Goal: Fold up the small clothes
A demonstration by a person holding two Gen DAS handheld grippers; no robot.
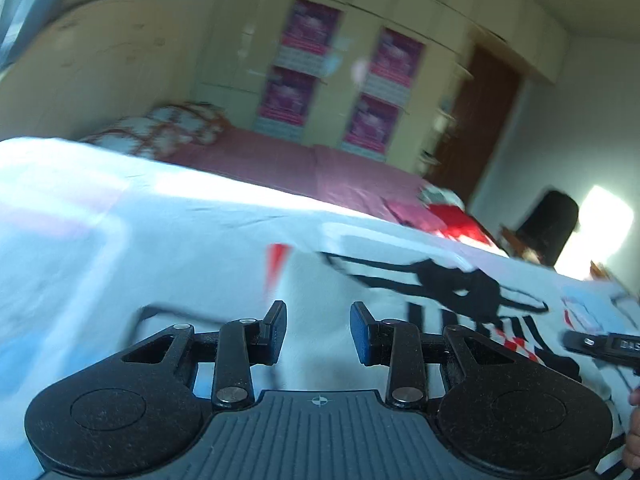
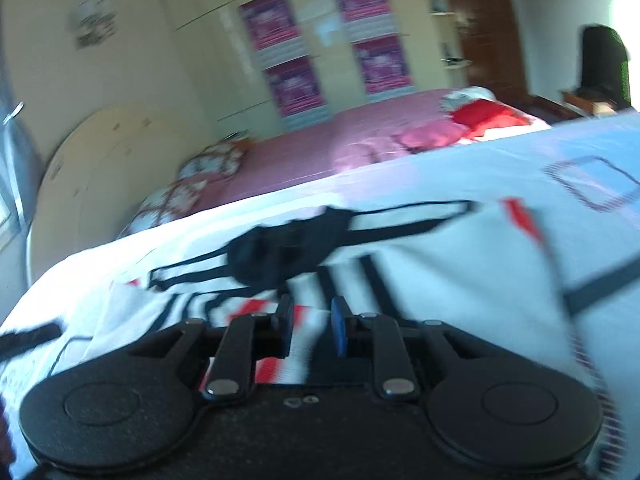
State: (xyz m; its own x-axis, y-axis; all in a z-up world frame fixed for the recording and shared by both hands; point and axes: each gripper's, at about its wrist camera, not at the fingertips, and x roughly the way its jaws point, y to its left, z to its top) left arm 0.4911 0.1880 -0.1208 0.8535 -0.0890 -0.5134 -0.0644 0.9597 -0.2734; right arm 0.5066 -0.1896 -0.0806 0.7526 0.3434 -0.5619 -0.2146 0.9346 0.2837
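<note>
White cloth with red and black stripes, the small garment [image 2: 304, 344], is seen nearest, lying on the white bedspread [image 1: 120, 240] between the narrowly parted jaws of the right gripper [image 2: 308, 330]; whether it is pinched cannot be told. The left gripper [image 1: 318, 330] is held partly open and empty. A release after a fold is judged; smoothing is needed next. Farther off, a black undergarment [image 2: 288, 248] lies.

No text can be read: the pink posters [image 1: 310, 28] on the cream wardrobe doors [image 1: 236, 40] are too blurred
</note>
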